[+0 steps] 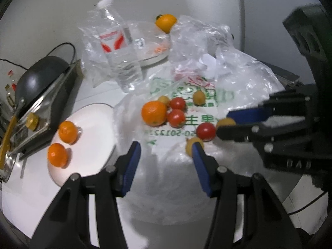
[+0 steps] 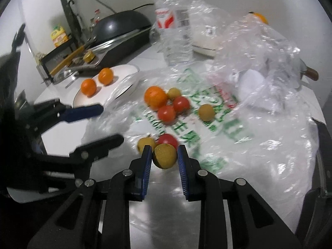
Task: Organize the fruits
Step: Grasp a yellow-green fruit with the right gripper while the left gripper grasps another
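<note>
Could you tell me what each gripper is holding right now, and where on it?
The right gripper clamps a small tan fruit across its sides. The left gripper is open, holding nothing.

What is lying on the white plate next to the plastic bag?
Two oranges lie on the white plate, side by side but apart. The plastic bag covers the plate's edge on that side, so what is there cannot be seen.

Clear water bottle (image 1: 119, 47) with white cap, upright at the back of the white table (image 1: 37, 199), red-and-white label facing forward. Black wok (image 2: 122, 23) resting on a black stove (image 2: 116, 47), cord (image 1: 60, 46) behind it. Yellow carton (image 2: 59, 36) on a rack (print unreadable). Wooden handle (image 2: 312, 73) at right edge
</note>
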Available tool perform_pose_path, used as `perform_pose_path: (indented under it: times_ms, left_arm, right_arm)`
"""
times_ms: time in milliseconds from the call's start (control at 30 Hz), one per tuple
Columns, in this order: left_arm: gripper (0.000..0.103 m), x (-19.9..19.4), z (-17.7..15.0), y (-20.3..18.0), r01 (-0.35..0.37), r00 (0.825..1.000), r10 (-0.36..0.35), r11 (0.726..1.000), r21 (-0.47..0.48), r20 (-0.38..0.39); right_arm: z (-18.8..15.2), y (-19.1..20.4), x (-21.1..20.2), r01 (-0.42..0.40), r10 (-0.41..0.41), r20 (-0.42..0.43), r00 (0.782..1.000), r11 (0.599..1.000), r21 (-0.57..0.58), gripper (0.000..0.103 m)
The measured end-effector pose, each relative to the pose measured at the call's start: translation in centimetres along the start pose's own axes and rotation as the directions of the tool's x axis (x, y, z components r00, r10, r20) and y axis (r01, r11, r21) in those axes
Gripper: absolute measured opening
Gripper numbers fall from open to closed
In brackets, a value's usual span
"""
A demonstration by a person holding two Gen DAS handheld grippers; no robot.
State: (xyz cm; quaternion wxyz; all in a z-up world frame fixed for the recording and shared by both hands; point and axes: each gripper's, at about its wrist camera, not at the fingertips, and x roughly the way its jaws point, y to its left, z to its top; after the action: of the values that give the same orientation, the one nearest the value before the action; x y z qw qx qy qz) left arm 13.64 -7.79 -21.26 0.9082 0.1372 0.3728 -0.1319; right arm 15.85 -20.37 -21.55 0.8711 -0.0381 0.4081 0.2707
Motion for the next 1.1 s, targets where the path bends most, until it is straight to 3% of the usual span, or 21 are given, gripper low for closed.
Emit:
perform_pose_path:
  times_ms: [467, 700, 1100]
  left_arm:
    - [0.049, 3.7, 0.3, -2.5, 0.068, 0.994, -0.064, 0.997, 0.043, -0.093]
    - [0.025, 4.3, 0.4, -3.1, 0.085, 0.992, -0.079, 0.995, 0.056, -0.102]
    - [0.025, 2.8, 0.4, -2.4, 0.119, 0.991, -0.116, 0.992, 0.039, -0.068]
  right_arm:
    - [-0.3, -3.2, -0.2, -0.001, 0.0, 0.017, 1.0, 0.998, 0.056, 0.027]
    - [-0.6, -3.6, -0.3, -0.001, 0.0, 0.018, 1.0, 0.998, 0.064, 0.027]
    - [-0.4, -2.7, -1.0, 0.015, -0.016, 0.029, 0.999, 0.998, 0.054, 0.027]
